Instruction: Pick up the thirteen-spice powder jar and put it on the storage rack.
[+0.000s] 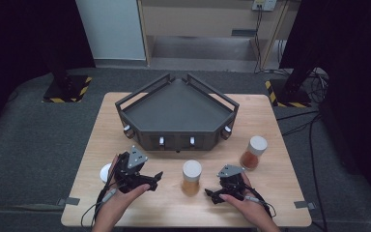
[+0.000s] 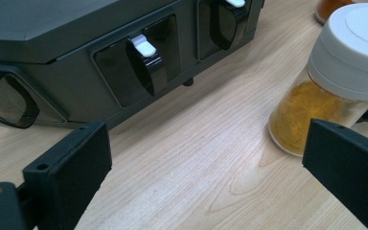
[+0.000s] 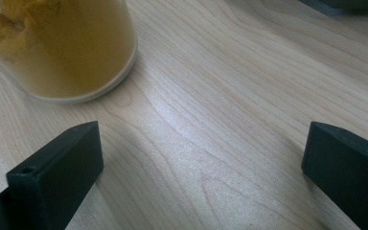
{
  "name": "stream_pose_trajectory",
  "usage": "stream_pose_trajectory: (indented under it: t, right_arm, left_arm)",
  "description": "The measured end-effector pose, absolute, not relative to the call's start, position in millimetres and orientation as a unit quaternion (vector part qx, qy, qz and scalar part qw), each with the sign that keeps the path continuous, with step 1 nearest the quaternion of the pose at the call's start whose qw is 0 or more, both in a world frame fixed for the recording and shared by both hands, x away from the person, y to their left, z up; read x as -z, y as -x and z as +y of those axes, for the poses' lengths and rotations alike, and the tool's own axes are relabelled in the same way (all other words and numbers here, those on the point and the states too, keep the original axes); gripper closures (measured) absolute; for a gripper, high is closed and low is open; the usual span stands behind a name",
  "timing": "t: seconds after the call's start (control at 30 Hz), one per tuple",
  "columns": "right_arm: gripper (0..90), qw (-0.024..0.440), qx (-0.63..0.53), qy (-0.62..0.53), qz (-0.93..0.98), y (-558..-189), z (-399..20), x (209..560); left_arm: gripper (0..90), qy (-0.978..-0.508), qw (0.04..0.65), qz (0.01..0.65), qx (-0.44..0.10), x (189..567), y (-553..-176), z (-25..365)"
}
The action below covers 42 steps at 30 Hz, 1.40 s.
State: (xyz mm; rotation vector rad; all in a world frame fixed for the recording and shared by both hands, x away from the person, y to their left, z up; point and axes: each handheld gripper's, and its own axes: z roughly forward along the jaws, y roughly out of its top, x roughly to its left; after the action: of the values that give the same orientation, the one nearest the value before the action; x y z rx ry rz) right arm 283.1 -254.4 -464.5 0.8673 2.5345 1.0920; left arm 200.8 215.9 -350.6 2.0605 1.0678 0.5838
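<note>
Between the two grippers stands the yellow-powder jar [image 1: 192,177], its white lid cut off in the right gripper view. Left gripper [image 1: 149,181] and right gripper [image 1: 214,195] both gape, empty, over pale grained wooden table [image 1: 270,212].

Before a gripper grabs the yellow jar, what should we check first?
1. Left gripper open: ok.
2. Right gripper open: ok.
3. Yellow jar upright with lid on: ok.
4. Jar between a gripper's jaws: not ok, it stands off to the side of both.
5. Table bare around the jar: ok; the orange jar stands apart.
6. Lid screwed tight: cannot tell.
</note>
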Motion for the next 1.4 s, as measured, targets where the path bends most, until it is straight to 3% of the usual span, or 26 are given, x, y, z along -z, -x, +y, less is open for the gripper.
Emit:
stream_pose_trajectory:
  t: [1.4]
  right_arm:
    - [0.6,0.124,-0.375,-0.298,0.869,-283,-254,464]
  left_arm:
    - [1.3,-0.772,0.371,0.446,-0.26,343,-178,259]
